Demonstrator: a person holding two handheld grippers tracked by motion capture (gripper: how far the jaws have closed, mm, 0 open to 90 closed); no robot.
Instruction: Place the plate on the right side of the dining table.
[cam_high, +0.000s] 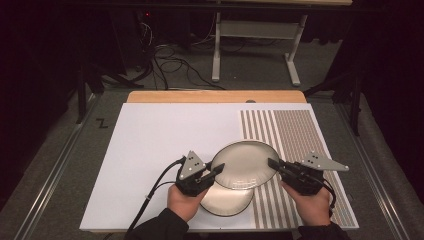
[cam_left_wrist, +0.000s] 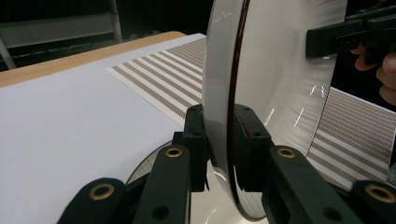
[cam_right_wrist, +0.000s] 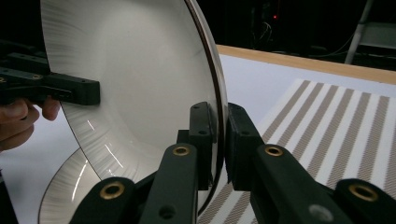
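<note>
A white plate with a dark rim (cam_high: 245, 162) hangs tilted above the table, held from both sides. My left gripper (cam_high: 218, 171) is shut on its left rim, and the left gripper view shows the rim (cam_left_wrist: 222, 93) pinched edge-on between the pads. My right gripper (cam_high: 272, 164) is shut on the right rim, where the plate (cam_right_wrist: 140, 74) stands between its jaws. A second white plate (cam_high: 227, 200) lies flat on the table just below and nearer me, partly under the lifted one; part of it shows as the lower plate (cam_right_wrist: 65, 186) in the right gripper view.
The table (cam_high: 150, 145) is white with a striped brown patch (cam_high: 295, 135) at its right and a wooden strip (cam_high: 215, 96) along the far edge. Beyond it are a metal stand (cam_high: 255, 45) and cables (cam_high: 170, 65) on the floor.
</note>
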